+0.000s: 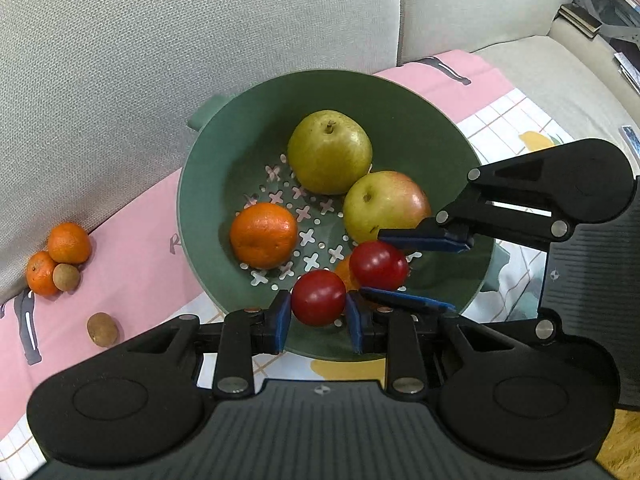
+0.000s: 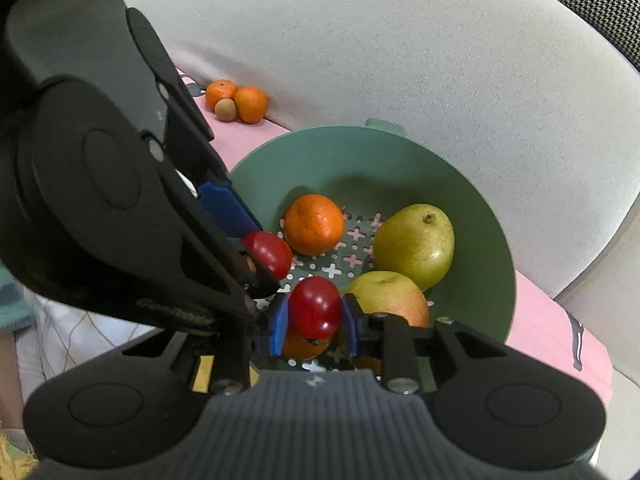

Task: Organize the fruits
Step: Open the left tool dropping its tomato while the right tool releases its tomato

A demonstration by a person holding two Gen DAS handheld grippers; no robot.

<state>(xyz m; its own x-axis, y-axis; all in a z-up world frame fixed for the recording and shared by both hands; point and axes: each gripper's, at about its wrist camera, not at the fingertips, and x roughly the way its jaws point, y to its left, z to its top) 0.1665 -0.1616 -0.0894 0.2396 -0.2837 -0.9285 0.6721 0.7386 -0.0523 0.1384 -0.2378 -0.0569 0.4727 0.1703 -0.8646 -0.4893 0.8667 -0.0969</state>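
1. Grippers first: the left gripper (image 1: 319,322) is clamped on a red fruit (image 1: 318,297), pads on its two sides, just inside the near rim of the green colander (image 1: 192,208).
2. Just beyond, the right gripper (image 2: 314,326) grips a second red fruit (image 2: 315,307), over a half-hidden orange (image 2: 304,346). The two red fruits sit almost touching, so I judge the release should go straight down, one arm at a time.
3. Deeper in lie a mandarin (image 1: 264,235), an apple (image 1: 384,206) and a pear (image 1: 329,151).
4. Farthest, well apart to the left on the pink cloth (image 1: 132,248): two mandarins (image 1: 69,242), two small brown fruits (image 1: 102,329). The left gripper is nearer these.
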